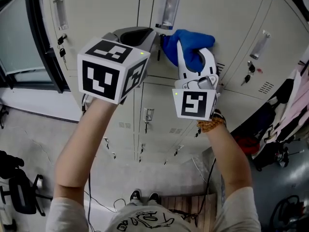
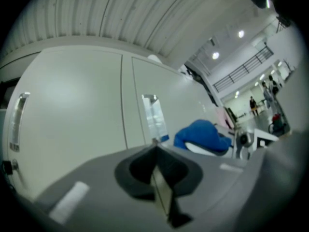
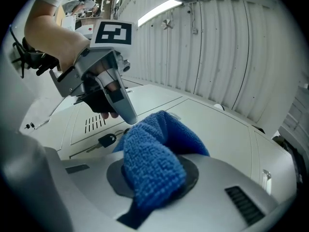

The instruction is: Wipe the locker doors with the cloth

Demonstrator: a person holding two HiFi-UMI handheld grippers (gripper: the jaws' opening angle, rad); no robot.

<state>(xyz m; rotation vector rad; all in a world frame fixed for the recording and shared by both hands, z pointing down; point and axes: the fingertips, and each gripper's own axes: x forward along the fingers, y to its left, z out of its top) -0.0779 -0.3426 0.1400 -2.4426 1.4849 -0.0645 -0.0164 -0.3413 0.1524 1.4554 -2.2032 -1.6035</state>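
The blue cloth (image 1: 186, 38) is bunched against a pale grey locker door (image 1: 207, 8), just below a recessed handle (image 1: 168, 8). My right gripper (image 1: 194, 53) is shut on it, its white fingers (image 1: 182, 57) on either side of the cloth. In the right gripper view the cloth (image 3: 154, 151) fills the jaws and folds over towards the door (image 3: 217, 124). My left gripper (image 1: 150, 34) hovers just left of the cloth, close to the door, shut with nothing in it. In the left gripper view its jaws meet in a thin line (image 2: 155, 146), with the cloth (image 2: 200, 134) off to the right.
Keys hang in locks (image 1: 62, 40) (image 3: 107, 140) on several doors. Clothes (image 1: 289, 105) hang at the right. A black chair (image 1: 14, 187) stands at the lower left, and cables (image 1: 203, 173) trail on the floor by my shoes (image 1: 145, 196).
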